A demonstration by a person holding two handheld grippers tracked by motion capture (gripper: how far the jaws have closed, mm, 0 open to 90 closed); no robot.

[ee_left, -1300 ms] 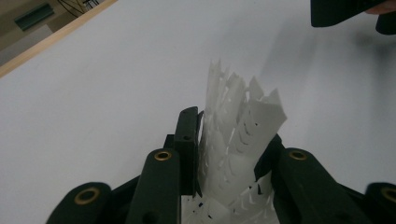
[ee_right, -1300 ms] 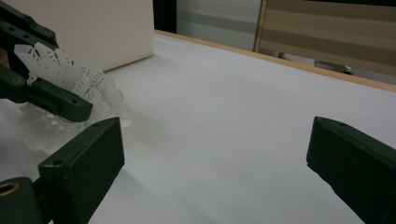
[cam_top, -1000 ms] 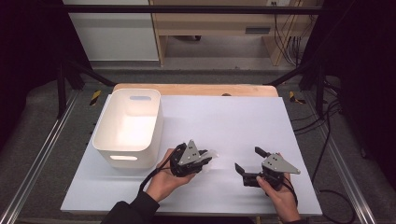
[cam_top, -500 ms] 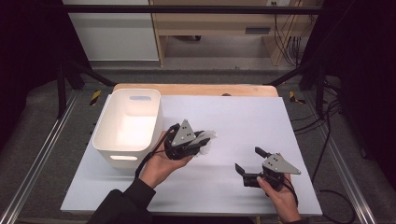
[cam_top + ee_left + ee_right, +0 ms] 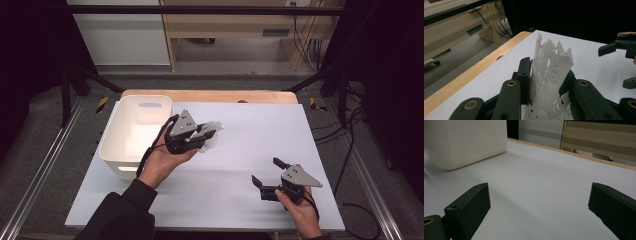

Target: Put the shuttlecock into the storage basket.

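High view: white table (dark room).

Left gripper view. The left gripper has its two black jaws clamped on a crumpled white plastic piece with jagged, toothed edges, which stands upright between them. Beneath lies the white table surface, bordered on the left by its wooden edge. At far right, well apart, the right gripper shows its black jaws spread.
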